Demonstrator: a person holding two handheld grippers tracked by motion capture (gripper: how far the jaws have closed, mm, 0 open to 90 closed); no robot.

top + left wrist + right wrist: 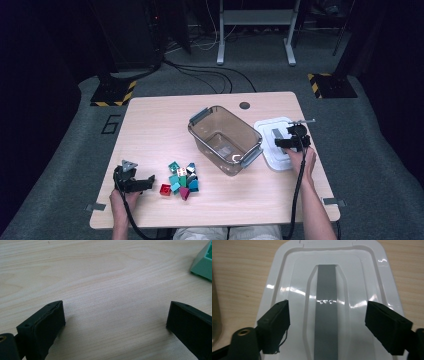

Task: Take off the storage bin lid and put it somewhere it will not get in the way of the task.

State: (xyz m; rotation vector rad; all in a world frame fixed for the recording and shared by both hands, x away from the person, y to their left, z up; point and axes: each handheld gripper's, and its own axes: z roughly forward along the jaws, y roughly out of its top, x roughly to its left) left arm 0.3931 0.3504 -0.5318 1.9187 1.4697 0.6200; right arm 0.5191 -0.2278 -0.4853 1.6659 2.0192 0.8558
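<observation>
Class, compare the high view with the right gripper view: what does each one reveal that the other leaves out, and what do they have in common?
The high view alone takes in the clear plastic storage bin with grey latches, the heap of small coloured toy blocks, the left gripper beside that heap, and the person's forearms. The right gripper view alone reveals glare streaks on the lid, its stepped moulded rim, and its jaws spread wide above it. Both share the white plastic lid with a grey centre strip, the right gripper and the light wooden table.
</observation>
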